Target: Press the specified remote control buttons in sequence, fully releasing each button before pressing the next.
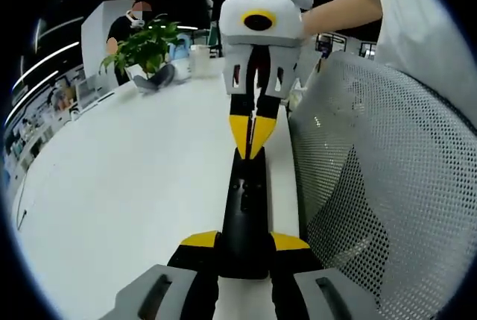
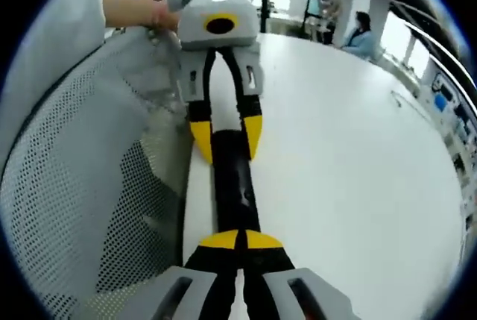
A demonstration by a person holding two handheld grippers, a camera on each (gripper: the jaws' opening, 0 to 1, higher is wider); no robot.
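While the left gripper clamps the near end of the black remote control between its yellow-tipped jaws, the right gripper meets the far end with its jaws together, seemingly pressing on a button. The remote lies along the edge of the white table, beside a mesh chair. A good press stays light and vertical, then lifts fully clear.

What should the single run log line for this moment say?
left tool: shut on remote control | right tool: shut, tips on remote's far end | remote flat on white table edge | beside mesh chair
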